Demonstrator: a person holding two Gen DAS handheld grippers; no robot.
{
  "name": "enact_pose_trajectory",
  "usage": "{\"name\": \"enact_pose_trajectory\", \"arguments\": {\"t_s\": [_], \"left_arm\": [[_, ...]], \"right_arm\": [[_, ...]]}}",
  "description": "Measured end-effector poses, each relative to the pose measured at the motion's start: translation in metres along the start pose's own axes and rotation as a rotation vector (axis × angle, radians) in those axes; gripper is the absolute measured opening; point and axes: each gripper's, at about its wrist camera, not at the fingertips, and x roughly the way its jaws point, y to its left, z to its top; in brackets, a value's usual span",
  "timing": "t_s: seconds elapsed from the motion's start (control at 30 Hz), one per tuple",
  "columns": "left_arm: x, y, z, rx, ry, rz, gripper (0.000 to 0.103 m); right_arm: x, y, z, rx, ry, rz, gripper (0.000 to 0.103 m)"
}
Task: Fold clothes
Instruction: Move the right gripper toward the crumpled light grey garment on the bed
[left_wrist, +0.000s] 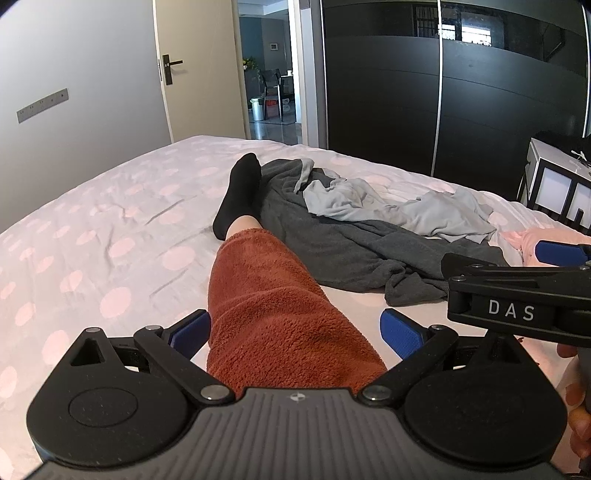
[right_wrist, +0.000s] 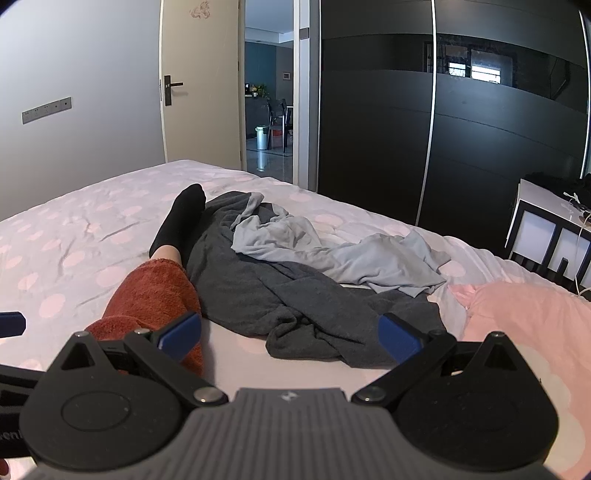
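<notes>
A crumpled dark grey garment (left_wrist: 332, 243) (right_wrist: 280, 291) lies on the bed, with a light blue-grey garment (left_wrist: 417, 210) (right_wrist: 354, 254) rumpled on top of it. My left gripper (left_wrist: 295, 332) is open, held above a person's leg in a rust fleece trouser (left_wrist: 273, 317), well short of the clothes. My right gripper (right_wrist: 290, 336) is open too, with nothing between its fingers, hovering just before the near edge of the grey garment. In the left wrist view the right gripper's body shows at the right edge, one blue fingertip (left_wrist: 557, 253) visible.
The person's leg with a black sock (left_wrist: 240, 192) (right_wrist: 181, 218) stretches along the left side of the clothes. The bed (left_wrist: 92, 236) has a white sheet with pink dots. A pink cloth (right_wrist: 532, 325) lies at right. A dark wardrobe (right_wrist: 443, 129), open doorway and white side cabinet (right_wrist: 550, 232) stand beyond.
</notes>
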Motion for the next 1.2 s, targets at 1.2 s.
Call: {"name": "enact_pose_trajectory", "arguments": {"t_s": [1.2], "left_arm": [[0.008, 0.024, -0.003, -0.075, 0.027, 0.007, 0.103]], "right_arm": [[0.012, -0.009, 0.000, -0.058, 0.026, 0.034, 0.102]]}}
